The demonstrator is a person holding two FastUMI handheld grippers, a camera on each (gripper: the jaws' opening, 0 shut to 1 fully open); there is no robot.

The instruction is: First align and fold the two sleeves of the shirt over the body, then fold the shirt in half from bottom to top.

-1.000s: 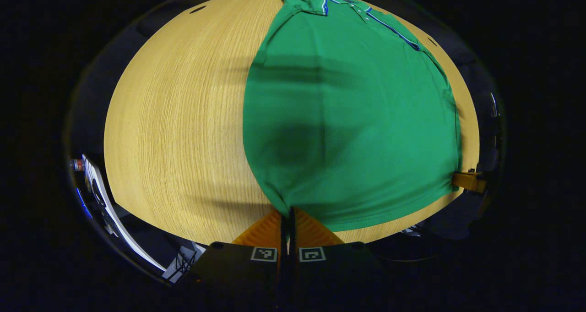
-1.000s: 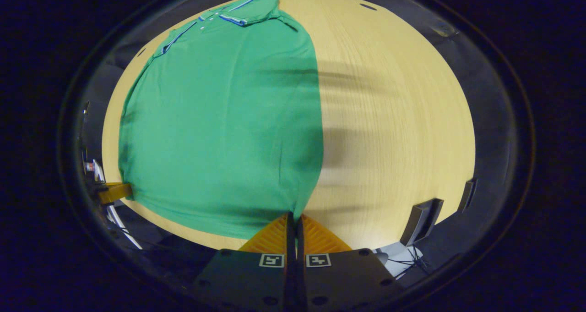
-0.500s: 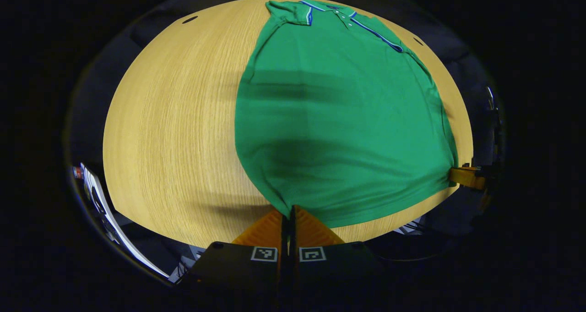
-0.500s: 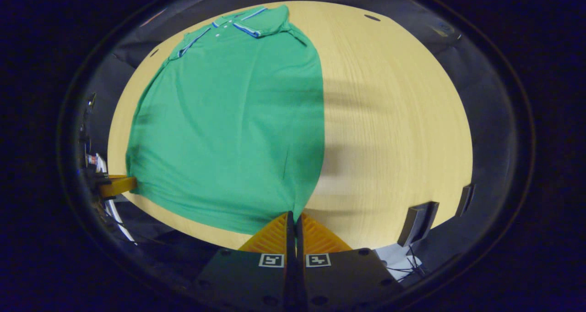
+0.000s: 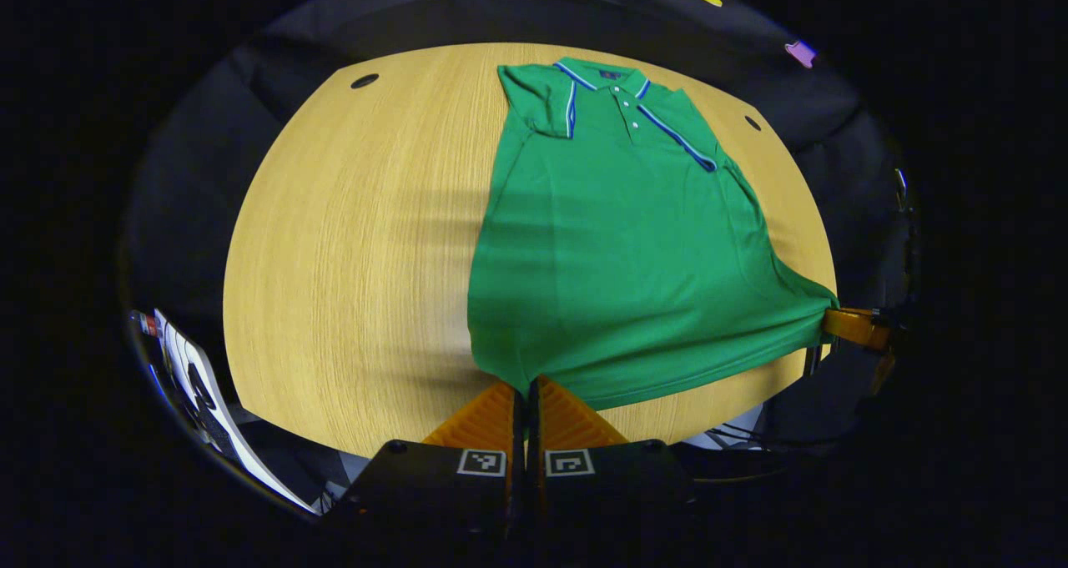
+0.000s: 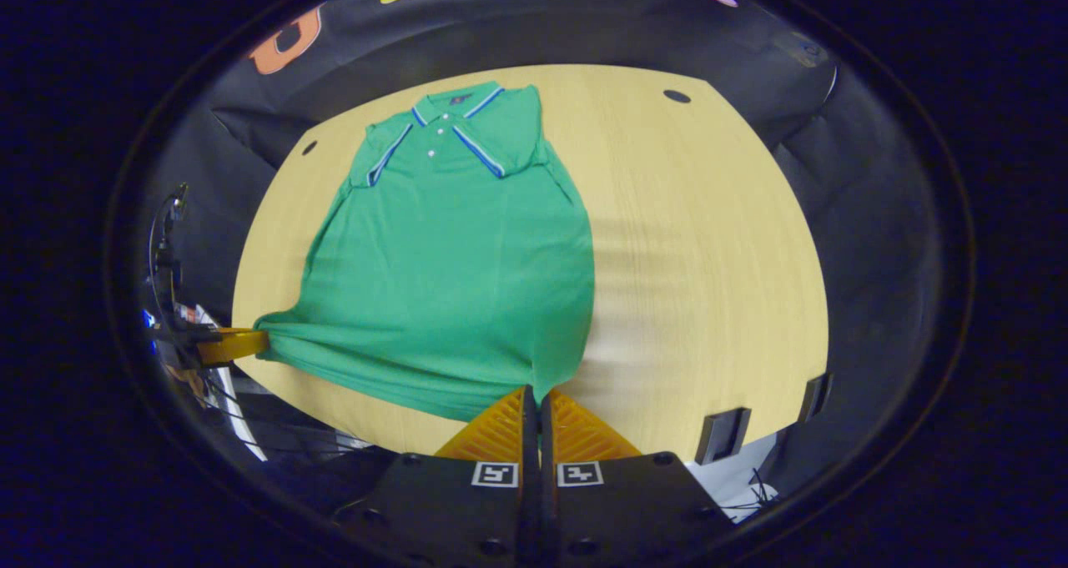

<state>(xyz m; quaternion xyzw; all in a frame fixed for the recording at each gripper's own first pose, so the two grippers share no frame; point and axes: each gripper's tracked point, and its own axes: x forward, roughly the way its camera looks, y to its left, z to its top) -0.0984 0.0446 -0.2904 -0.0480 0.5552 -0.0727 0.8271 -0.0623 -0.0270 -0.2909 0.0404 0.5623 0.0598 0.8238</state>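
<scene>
Green shirt (image 5: 617,243) flat on table (image 5: 334,259), collar at far edge, both sleeves folded over body. Left gripper (image 5: 527,384) clamped on near-left hem corner; right gripper (image 6: 535,397) clamped on near-right corner. Hem lifted off table, cloth taut between the two. Step in hand seems to be bottom-to-top fold. Next move: carry both corners evenly toward collar, lay hem at shoulders, release.

We are seeing the left gripper (image 5: 529,389) showing ribbed, wedge-shaped fingers (image 5: 482,418) rising from a dark, flat-topped body, and that body is carrying two small square black-and-white markers. The right gripper (image 6: 534,399) is showing the same ribbed fingers (image 6: 584,433), paired markers, and round screw holes dotting its dark housing.
</scene>
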